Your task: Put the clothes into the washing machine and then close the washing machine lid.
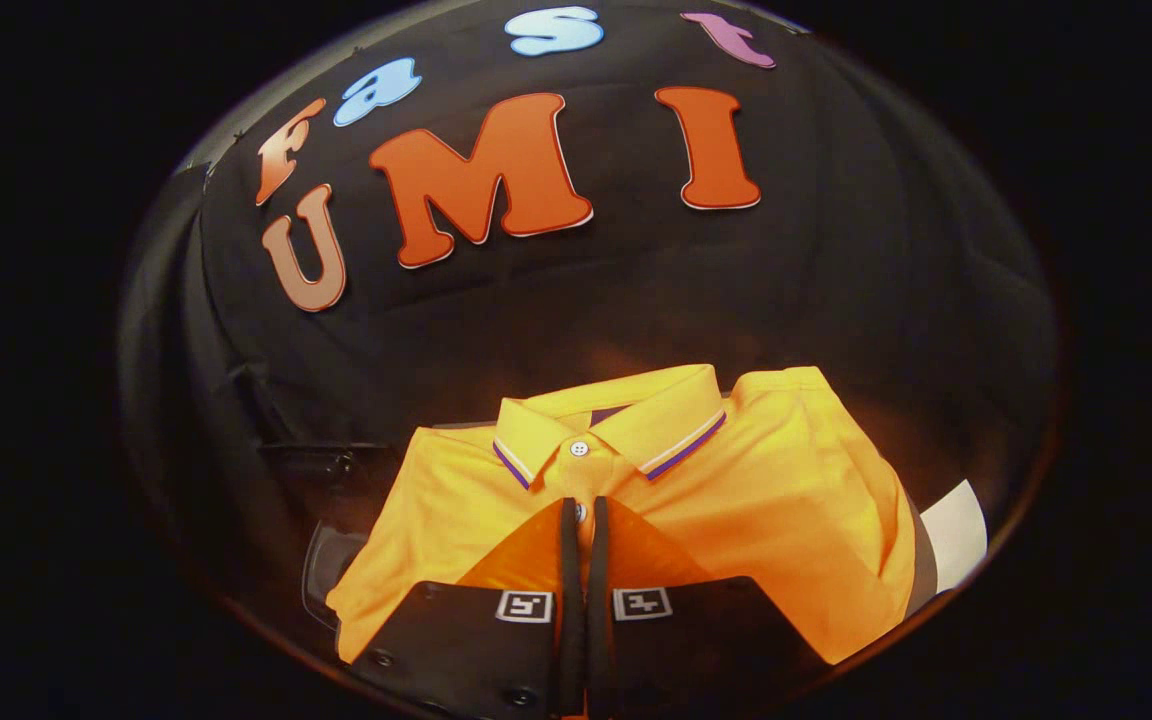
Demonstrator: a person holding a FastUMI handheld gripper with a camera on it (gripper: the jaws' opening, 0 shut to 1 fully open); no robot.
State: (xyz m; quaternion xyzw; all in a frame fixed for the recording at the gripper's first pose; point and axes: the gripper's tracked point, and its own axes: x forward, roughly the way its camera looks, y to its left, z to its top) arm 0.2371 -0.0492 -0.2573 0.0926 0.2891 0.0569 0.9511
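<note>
Black cloth wall behind; hand-held gripper closed, fingertips over orange polo shirt placket.

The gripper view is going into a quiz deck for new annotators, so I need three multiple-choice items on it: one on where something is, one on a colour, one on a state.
1. Where does the polo shirt lie relative to the gripper?
A. Under and just ahead of the fingers
B. Far beyond them, against the booth wall
C. Hung on a hanger above them

2. What colour is the shirt's body?
A. Green
B. Orange-yellow
C. White

3. How do the gripper's fingers stand?
A. Spread wide apart
B. Close together with a narrow gap, at the shirt's placket
C. Clamped on a bottle

Answers: 1 A, the fabric spreads around both fingers and the collar sits just past their tips. 2 B, the whole body is orange-yellow, with striped collar trim. 3 B, a thin slit separates them below the collar button.
</note>
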